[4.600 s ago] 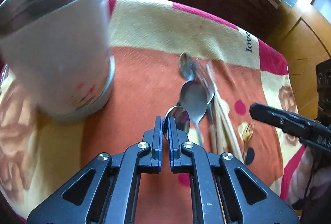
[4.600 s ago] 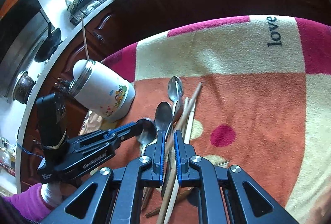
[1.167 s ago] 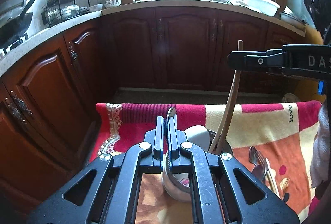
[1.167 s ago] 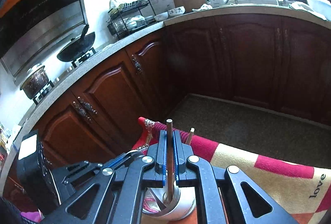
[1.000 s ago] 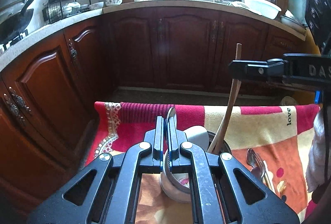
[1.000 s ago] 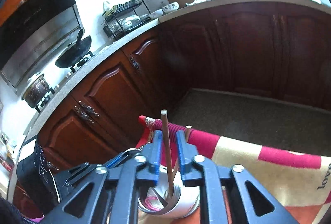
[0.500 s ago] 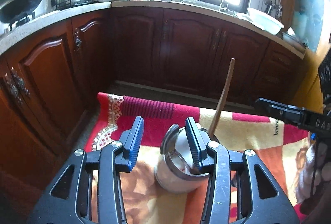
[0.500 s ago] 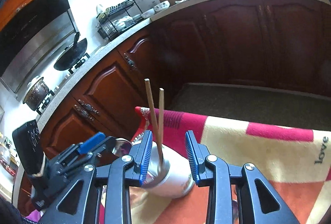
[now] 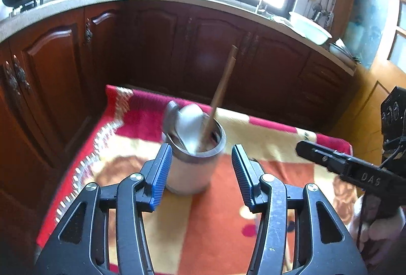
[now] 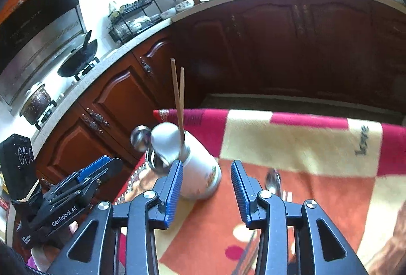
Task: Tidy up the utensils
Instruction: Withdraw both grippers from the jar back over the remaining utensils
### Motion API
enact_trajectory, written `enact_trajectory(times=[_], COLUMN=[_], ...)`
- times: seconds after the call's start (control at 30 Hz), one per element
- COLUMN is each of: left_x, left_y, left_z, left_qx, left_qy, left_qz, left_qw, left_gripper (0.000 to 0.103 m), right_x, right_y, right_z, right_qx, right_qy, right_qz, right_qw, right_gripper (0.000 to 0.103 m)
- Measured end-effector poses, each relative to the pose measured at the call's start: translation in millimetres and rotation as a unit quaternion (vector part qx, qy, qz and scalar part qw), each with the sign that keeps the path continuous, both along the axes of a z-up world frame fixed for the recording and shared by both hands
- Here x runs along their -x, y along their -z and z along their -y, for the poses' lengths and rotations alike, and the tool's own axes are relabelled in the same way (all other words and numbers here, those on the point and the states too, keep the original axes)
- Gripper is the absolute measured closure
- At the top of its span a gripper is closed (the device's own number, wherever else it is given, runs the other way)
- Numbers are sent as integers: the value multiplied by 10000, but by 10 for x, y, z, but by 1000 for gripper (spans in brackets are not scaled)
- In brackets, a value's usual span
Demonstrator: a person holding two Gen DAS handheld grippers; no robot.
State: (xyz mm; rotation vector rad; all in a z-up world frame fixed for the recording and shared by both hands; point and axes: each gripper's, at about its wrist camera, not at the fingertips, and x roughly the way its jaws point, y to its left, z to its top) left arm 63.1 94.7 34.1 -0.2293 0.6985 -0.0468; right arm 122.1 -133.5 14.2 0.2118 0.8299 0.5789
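A white canister [image 9: 190, 173] with a metal rim stands on the patterned cloth [image 9: 266, 173]. Steel spoons [image 9: 189, 122] and a wooden chopstick [image 9: 223, 87] stick up out of it. My left gripper [image 9: 200, 146] hangs just short of the canister, its jaws opening with nothing gripped. In the right wrist view the canister [image 10: 200, 178] holds spoons [image 10: 165, 140] and two chopsticks [image 10: 177, 97]. My right gripper [image 10: 206, 163] also sits back from it, jaws opening and empty. The left gripper [image 10: 106, 164] shows at lower left, the right gripper [image 9: 304, 146] at the right edge.
Another spoon [image 10: 274, 183] lies on the cloth [image 10: 304, 148] right of the canister. Dark wooden cabinets [image 9: 203, 46] stand behind the table's far edge. A stove with a wok [image 10: 78, 59] is at the left. A hand [image 9: 380, 229] holds the right gripper.
Both grippers went from shut to open: the left let go of a spoon, the right of a chopstick, both now in the canister. Both have drawn back from it.
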Motion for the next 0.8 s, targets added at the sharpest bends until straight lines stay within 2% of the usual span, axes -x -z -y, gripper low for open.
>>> enact_trajectory(times=[0.4,0.47,0.63,0.8], left_x=[364,393,501,601], left_y=[118,150,200,198], left_z=[521,598,791,923], left_qx=[271,287,358,352], left_qy=[500,599,804,965], left_qz=[-253,-327,-465,-538], left_qw=[9981,9973,9950,9933], left_gripper=[54,52,40,40], right_x=[694,780,983,1116], right_y=[61,85,165,227], right_z=[379,429,606,797], right_qx=[580,697,760,759], right_qy=[212,234,314,496], right_qz=[139,151,91,-6], right_qw=[9980,9972,9966,9959], right_gripper=[62,62,62,61])
